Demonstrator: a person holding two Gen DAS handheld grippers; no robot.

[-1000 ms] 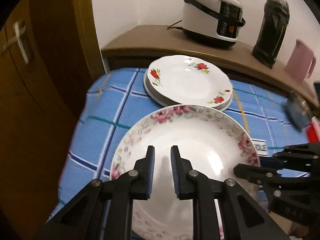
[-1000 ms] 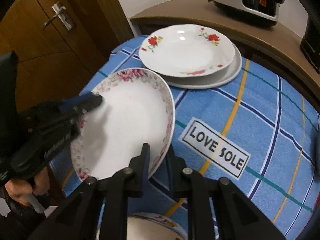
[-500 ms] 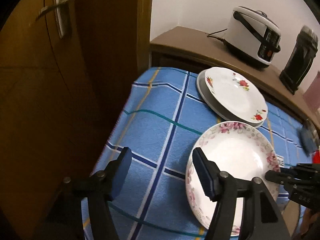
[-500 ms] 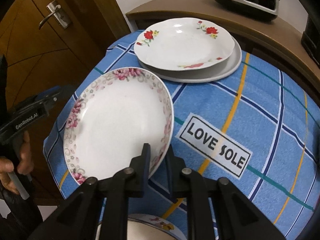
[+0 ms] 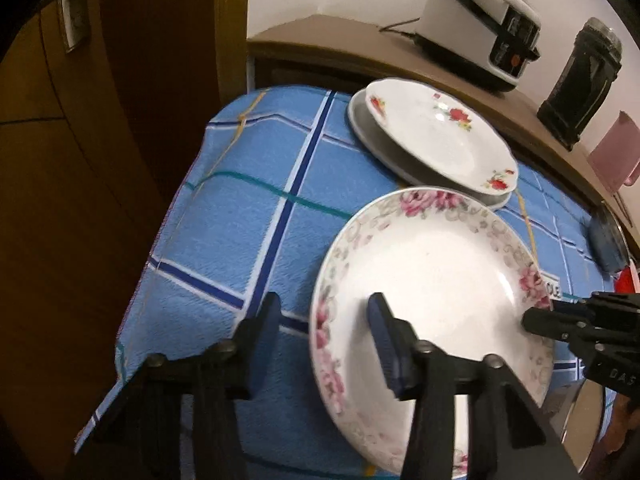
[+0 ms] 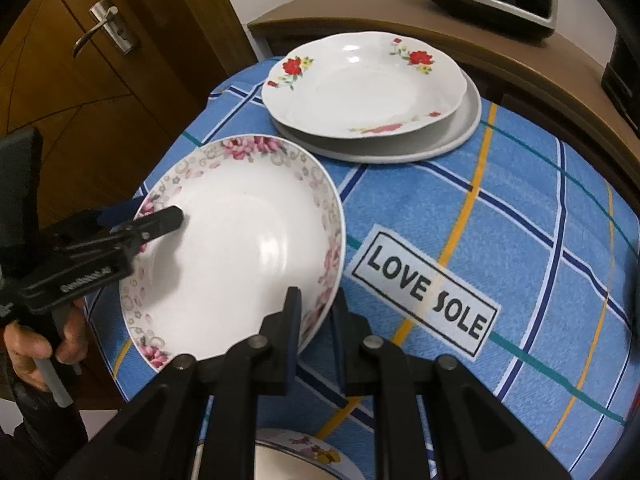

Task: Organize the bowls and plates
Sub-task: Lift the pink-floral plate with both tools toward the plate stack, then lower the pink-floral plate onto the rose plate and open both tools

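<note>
A white plate with pink flowers (image 5: 432, 280) (image 6: 240, 248) is held tilted above the blue cloth. My right gripper (image 6: 317, 312) (image 5: 536, 320) is shut on its near right rim. My left gripper (image 5: 324, 312) (image 6: 148, 216) straddles the opposite rim, one finger over the plate's inside and one outside. Its jaws are closing, and a gap still shows between pads and rim. Behind, a plate with red flowers (image 5: 432, 136) (image 6: 360, 88) rests on a plain grey-white plate (image 5: 372, 136) (image 6: 460, 132).
The table wears a blue checked cloth (image 6: 540, 200) with a LOVE SOLE label (image 6: 424, 292). A rice cooker (image 5: 476, 28), a black container (image 5: 580, 80) and a pink jug (image 5: 616, 156) stand on the wooden counter (image 6: 400, 28). A wooden door (image 6: 104, 28) is left; another dish (image 6: 296, 456) lies under my right gripper.
My left gripper left the plate's middle, swung left and opened wide, then came back over the plate's left rim with its jaws narrower. The right gripper kept its hold.
</note>
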